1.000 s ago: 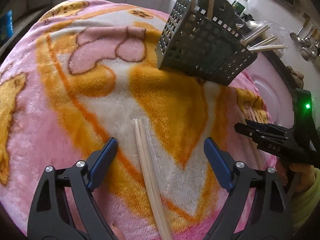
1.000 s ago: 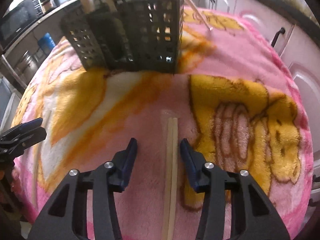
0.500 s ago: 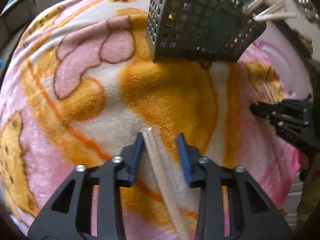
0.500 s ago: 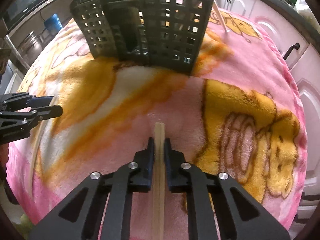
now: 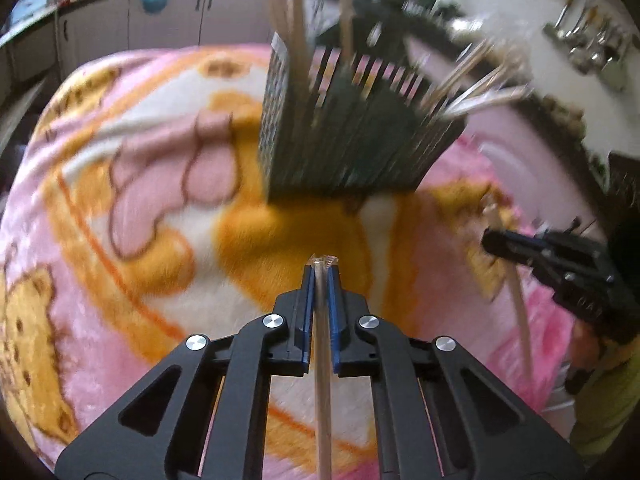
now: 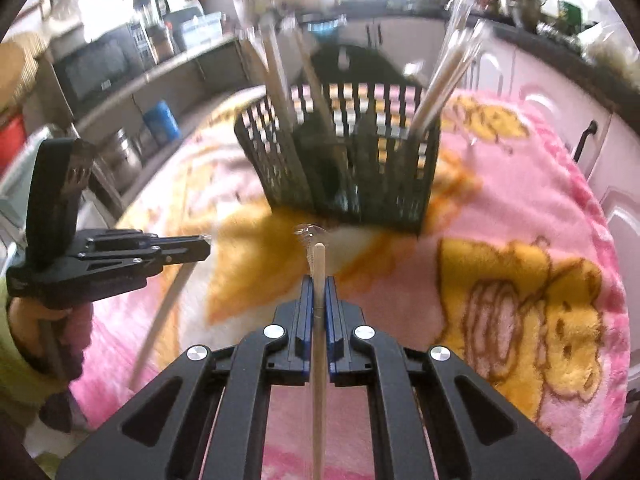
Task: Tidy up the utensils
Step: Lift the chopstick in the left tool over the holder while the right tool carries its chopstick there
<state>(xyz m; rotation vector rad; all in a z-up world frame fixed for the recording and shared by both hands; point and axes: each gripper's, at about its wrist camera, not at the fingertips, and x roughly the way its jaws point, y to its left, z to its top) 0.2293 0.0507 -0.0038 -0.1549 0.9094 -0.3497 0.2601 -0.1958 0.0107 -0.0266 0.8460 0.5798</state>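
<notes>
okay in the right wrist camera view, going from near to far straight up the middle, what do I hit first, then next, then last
Right tool shut on wrapped chopsticks → open stretch of pink and yellow blanket → dark mesh utensil basket with chopsticks standing in it → kitchen cabinets behind.

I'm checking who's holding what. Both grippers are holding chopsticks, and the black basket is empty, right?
Not quite. The basket is not empty: the right wrist view shows several chopsticks standing in it. The rest holds: the left gripper is shut on wrapped chopsticks, and the right gripper is shut on chopsticks too.
</notes>
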